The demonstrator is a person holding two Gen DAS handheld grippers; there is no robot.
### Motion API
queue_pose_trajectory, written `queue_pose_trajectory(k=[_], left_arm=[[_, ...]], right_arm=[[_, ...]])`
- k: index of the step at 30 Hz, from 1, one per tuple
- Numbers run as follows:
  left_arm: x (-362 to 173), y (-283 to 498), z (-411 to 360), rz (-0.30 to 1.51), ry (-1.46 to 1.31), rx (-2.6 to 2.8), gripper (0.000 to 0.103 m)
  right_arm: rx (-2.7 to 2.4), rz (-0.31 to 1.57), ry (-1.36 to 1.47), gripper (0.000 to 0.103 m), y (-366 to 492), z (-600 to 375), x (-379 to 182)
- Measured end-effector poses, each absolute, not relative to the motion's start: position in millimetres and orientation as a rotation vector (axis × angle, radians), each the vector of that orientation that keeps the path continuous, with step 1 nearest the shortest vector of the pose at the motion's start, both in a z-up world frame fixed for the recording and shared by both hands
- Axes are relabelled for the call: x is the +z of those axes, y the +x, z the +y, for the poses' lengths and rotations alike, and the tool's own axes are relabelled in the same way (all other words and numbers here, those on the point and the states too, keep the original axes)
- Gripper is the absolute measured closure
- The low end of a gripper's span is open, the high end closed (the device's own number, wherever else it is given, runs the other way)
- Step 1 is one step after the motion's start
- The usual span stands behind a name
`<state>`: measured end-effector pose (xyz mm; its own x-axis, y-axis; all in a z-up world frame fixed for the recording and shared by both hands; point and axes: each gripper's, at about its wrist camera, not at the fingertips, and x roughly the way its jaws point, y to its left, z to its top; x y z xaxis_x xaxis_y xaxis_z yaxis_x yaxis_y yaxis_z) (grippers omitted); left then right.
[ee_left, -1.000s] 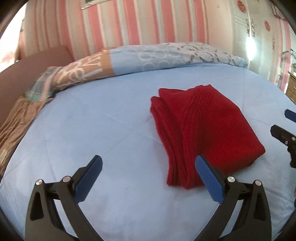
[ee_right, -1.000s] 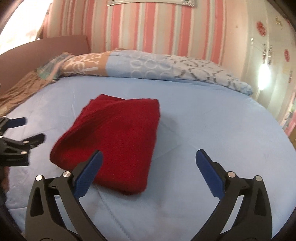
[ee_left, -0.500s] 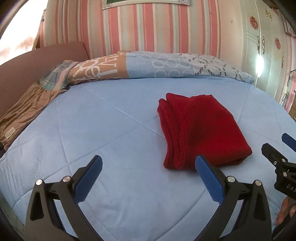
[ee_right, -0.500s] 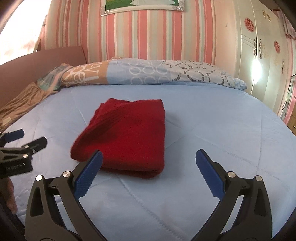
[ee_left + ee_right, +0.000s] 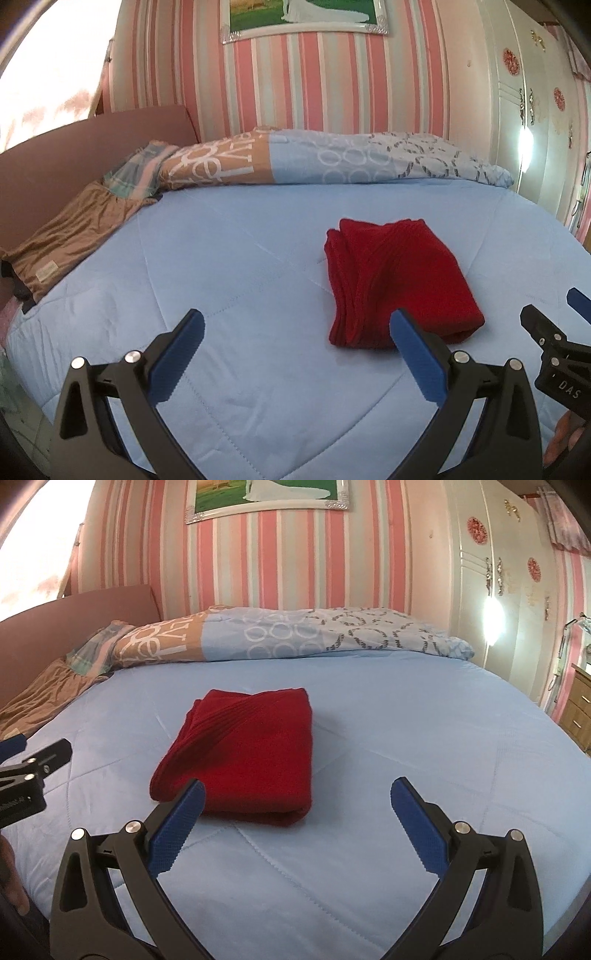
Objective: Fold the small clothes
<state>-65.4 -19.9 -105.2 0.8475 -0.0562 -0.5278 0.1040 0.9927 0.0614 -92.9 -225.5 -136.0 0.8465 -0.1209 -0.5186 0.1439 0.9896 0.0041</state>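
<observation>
Our left gripper and right gripper both gape wide, empty. The folded red cloth on the bed looks soft, light; we'd pinch its stacked edges.

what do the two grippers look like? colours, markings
Both the left gripper and right gripper look identical: black angular arms with triangular cutouts, silver pins, ribbed blue fingertip pads. White "DAS" lettering shows on the right one's body. No cables visible.

Both grippers just hang in the air with nothing in them: left gripper jaws spread wide, right gripper jaws equally wide, side by side.
</observation>
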Motion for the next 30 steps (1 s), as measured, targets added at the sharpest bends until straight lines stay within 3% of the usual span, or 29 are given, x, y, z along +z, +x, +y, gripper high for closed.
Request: queue_pose_trajectory(k=[30], left_arm=[[-87,-70,-13,0.491,0.086,-0.052,0.002]], right_arm=[[-0.154,0.524,-0.013,0.003,-88,-217,-123]])
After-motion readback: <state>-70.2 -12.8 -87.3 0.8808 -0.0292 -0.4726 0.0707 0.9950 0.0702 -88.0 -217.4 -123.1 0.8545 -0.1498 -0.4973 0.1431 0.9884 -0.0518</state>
